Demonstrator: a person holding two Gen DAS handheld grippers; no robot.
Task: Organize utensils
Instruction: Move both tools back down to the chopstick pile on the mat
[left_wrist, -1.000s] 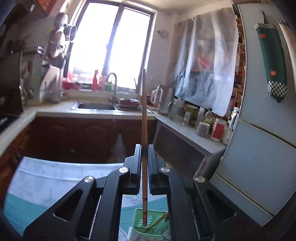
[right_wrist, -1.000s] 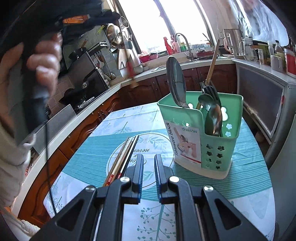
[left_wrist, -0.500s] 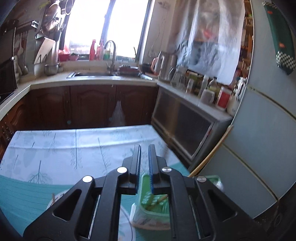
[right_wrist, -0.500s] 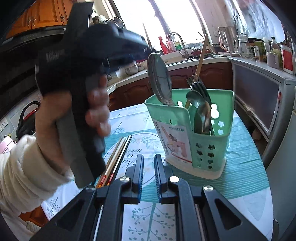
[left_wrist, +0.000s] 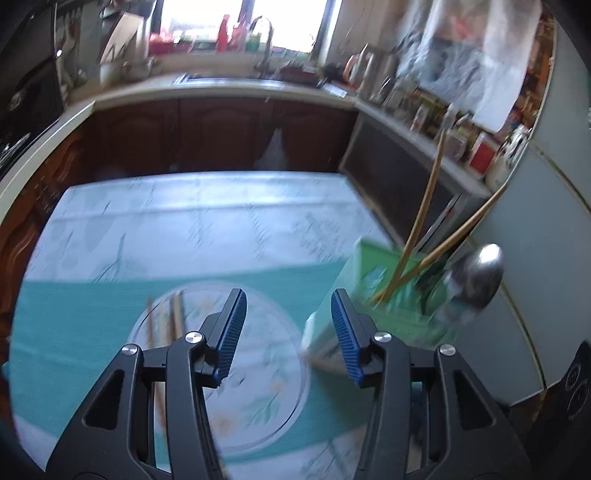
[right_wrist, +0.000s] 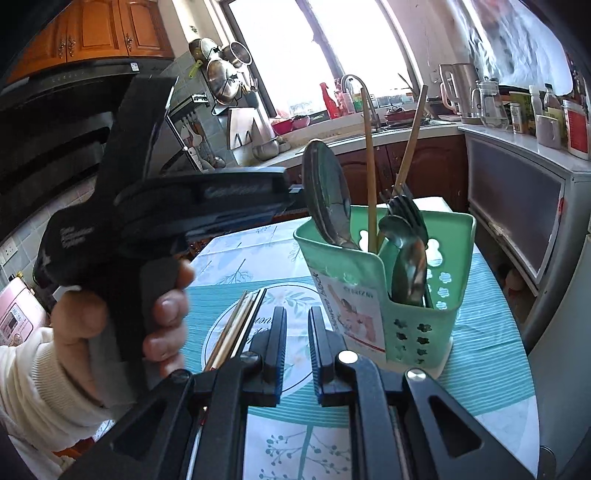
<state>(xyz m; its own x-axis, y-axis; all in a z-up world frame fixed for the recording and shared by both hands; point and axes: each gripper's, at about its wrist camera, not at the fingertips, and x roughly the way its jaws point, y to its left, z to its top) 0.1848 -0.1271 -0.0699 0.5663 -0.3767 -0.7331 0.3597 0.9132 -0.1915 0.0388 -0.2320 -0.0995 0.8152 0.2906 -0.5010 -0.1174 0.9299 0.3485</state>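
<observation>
A paper label (right_wrist: 356, 314) is seen on the front of the green utensil holder (right_wrist: 417, 314); the word "block" can be read running up its edge, the rest being too small. Partial, upside-down lettering is printed on the desk cloth (right_wrist: 258, 328). White markings on the left claw's handle (right_wrist: 77, 236) are blurred beyond reading.
</observation>
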